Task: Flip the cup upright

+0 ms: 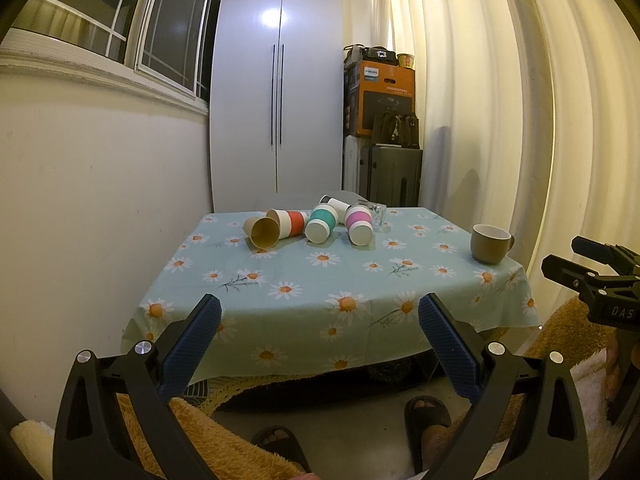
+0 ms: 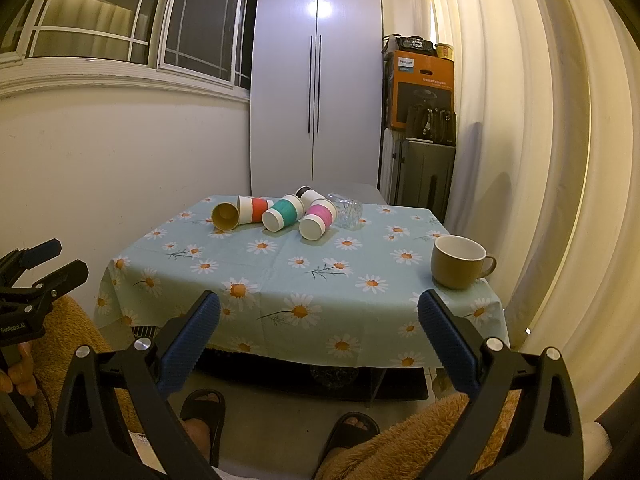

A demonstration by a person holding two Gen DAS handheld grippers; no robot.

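Several paper cups lie on their sides at the far end of the table: a plain brown one (image 1: 262, 232) (image 2: 225, 216), a red-banded one (image 1: 290, 222) (image 2: 256, 209), a teal-banded one (image 1: 321, 222) (image 2: 280, 213), a pink-banded one (image 1: 359, 226) (image 2: 318, 219) and a black-topped one (image 1: 334, 203) (image 2: 308, 195) behind. A clear glass (image 1: 376, 213) (image 2: 349, 210) lies beside them. A brown mug (image 1: 490, 243) (image 2: 460, 262) stands upright at the right edge. My left gripper (image 1: 320, 316) and right gripper (image 2: 319, 314) are open and empty, held short of the table's near edge.
The table has a daisy-print cloth (image 1: 320, 280) (image 2: 304, 280). A white wardrobe (image 1: 278, 80), stacked boxes and a suitcase (image 1: 394, 176) stand behind; curtains (image 1: 520, 120) hang on the right. The person's sandalled feet (image 2: 202, 412) are on the floor below.
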